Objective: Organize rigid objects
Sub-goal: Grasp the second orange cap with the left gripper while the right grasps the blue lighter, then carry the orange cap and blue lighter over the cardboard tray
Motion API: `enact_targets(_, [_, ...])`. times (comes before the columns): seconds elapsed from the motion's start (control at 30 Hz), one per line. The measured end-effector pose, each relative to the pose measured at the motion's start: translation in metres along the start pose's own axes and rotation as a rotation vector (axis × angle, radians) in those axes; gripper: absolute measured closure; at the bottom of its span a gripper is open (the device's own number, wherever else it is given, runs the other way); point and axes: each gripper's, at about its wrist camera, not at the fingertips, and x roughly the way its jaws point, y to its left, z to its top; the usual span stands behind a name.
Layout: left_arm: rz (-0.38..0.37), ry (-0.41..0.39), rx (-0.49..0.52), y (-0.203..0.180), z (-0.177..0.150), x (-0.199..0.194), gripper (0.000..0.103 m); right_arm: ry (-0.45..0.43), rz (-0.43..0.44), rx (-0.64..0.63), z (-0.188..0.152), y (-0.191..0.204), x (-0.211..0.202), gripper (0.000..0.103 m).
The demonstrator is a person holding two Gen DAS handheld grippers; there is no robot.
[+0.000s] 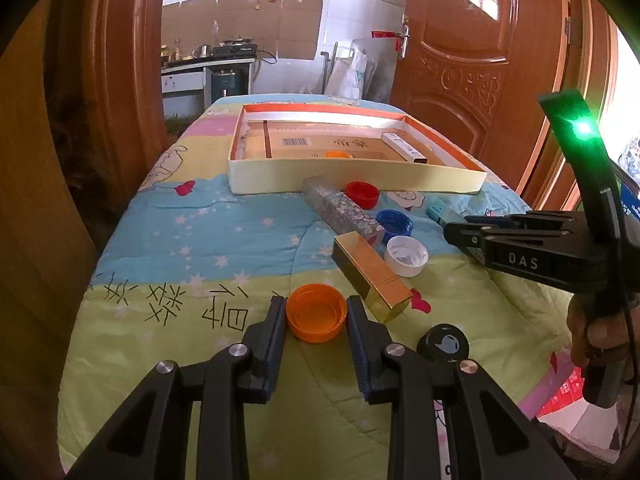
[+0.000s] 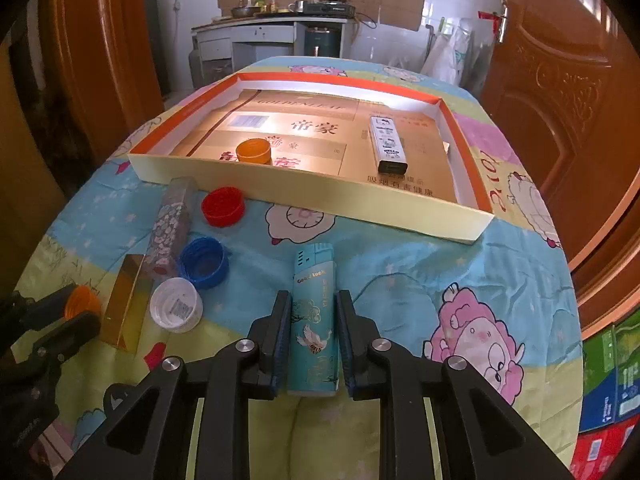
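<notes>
left wrist view: left gripper (image 1: 316,312) jaws closed partway, pads pressing sides of orange bottle cap (image 1: 317,318) on quilt (image 1: 200,240), near edge. gold box (image 1: 370,276) just right of cap, black cap (image 1: 443,343) near right. shallow tray (image 1: 352,178) far.

right wrist view: right gripper (image 2: 311,338) clamped on teal lighter (image 2: 313,328), lying on quilt near tray's front wall. white cap (image 2: 176,310), blue cap (image 2: 202,262), red cap (image 2: 223,206) left of it.

Right tongs (image 2: 310,334): closed on teal lighter (image 2: 312,320).
White cap (image 2: 176,311): left of tongs.
Tray (image 2: 312,192): beyond tongs.
</notes>
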Motion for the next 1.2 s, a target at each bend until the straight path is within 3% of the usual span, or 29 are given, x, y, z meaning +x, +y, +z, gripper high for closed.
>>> enact_targets(0.4, [0.039,-0.035,-0.017,-0.001,0.013,-0.013,0.072,-0.047,0.011,0.025,-0.002,-0.002,-0.026,0.081])
enact_targets(0.7, [0.081,-0.066,-0.031,-0.004,0.042,-0.017,0.072,-0.105,0.024,0.067,0.002,-0.012,-0.052,0.081])
enact_targets(1.2, [0.089,-0.112,0.016,-0.024,0.095,-0.013,0.072,-0.146,0.039,0.075,0.014,-0.014,-0.067,0.081])
